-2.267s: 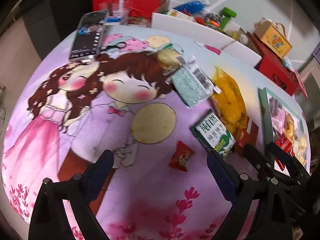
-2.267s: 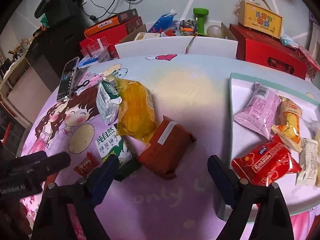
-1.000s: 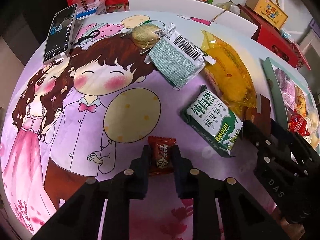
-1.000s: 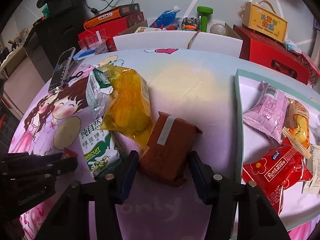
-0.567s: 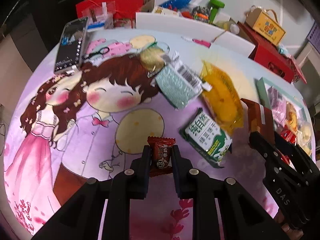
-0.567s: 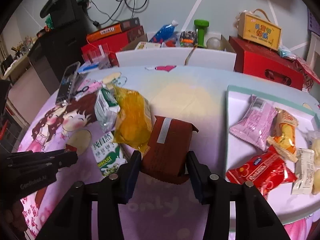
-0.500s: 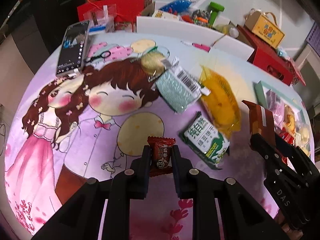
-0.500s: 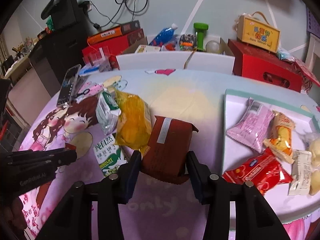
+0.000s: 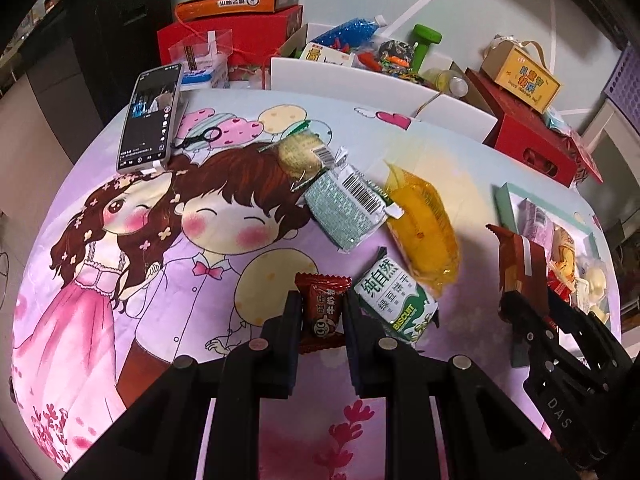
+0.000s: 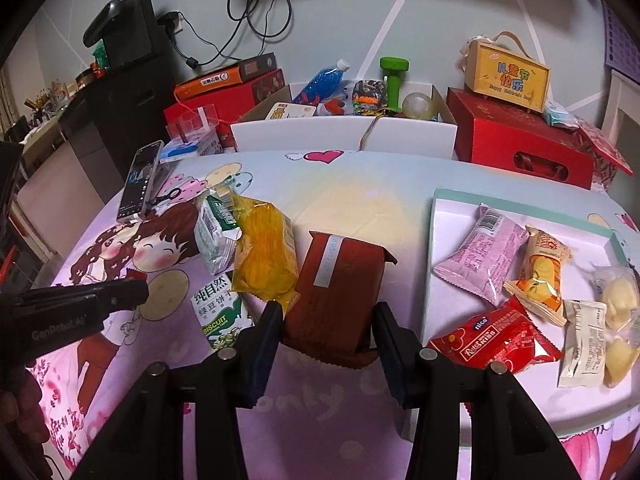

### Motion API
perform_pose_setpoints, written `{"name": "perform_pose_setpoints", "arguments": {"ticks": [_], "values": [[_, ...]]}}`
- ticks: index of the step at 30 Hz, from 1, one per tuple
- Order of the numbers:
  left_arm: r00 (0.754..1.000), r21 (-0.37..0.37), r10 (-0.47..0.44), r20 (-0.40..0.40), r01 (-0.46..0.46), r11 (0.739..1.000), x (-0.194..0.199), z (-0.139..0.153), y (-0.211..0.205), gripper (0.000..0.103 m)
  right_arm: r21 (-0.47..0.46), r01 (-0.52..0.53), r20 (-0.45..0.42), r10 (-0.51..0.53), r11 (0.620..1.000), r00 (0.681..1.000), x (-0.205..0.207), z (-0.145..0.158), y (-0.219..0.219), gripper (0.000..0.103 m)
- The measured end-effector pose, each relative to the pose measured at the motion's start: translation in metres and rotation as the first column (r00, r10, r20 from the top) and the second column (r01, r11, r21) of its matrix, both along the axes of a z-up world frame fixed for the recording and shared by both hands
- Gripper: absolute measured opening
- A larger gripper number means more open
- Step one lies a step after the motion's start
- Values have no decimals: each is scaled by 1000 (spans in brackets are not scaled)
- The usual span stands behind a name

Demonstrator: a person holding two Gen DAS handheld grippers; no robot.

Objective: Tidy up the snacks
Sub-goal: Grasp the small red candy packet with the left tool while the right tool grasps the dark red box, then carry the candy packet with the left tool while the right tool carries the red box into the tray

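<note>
Clamped in the right gripper (image 10: 325, 320), brown packet (image 10: 336, 280) nearest the tray (image 10: 434, 240), just rightward; small candy (image 9: 322, 306) pinched by left gripper (image 9: 320, 312), farther off.

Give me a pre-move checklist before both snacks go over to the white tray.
1. Left gripper shut on small red candy wrapper: ok.
2. Right gripper shut on brown rectangular snack pack: ok.
3. Both snacks lifted off the cartoon-print tablecloth: cannot tell.
4. Bare space in the white tray with teal rim: ok, near its left side.
5. Green biscuit packet apart from right fingers: cannot tell.
</note>
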State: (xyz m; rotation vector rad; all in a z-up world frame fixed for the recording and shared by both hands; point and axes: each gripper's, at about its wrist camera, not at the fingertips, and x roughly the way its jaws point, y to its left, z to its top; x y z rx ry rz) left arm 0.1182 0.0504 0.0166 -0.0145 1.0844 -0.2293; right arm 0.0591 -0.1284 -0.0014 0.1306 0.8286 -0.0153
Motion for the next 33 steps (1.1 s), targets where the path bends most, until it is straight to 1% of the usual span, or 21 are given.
{"name": "perform_pose_setpoints", "arguments": {"ticks": [5,10,11,13,17,20,28,33], "values": [[1000,-9,-12,24,12,1000,0,9,-5,21,2,20,13,-20,1000,1000,-7,6,-9,49],[998,-11,-44,52,45,999,-2,18,-19,21,7,78,28,-78,997,997,-17,13,-33,49],[997,-13,-54,58,54,998,-2,20,-23,21,8,92,31,-92,996,995,-19,15,-39,49],[995,-13,-76,71,77,997,-4,24,-33,21,11,124,35,-125,992,992,-25,18,-53,42],[988,-8,-127,83,128,992,-8,28,-55,21,24,191,43,-191,981,981,-36,22,-82,42],[984,12,-161,78,160,987,-11,25,-72,21,55,236,20,-237,970,971,-41,18,-102,42],[966,19,-251,60,250,968,-18,18,-110,21,66,273,9,-275,960,962,-51,17,-118,42],[947,-19,-314,65,315,949,-20,19,-138,21,74,303,-20,-303,950,953,-57,12,-130,42]]}}
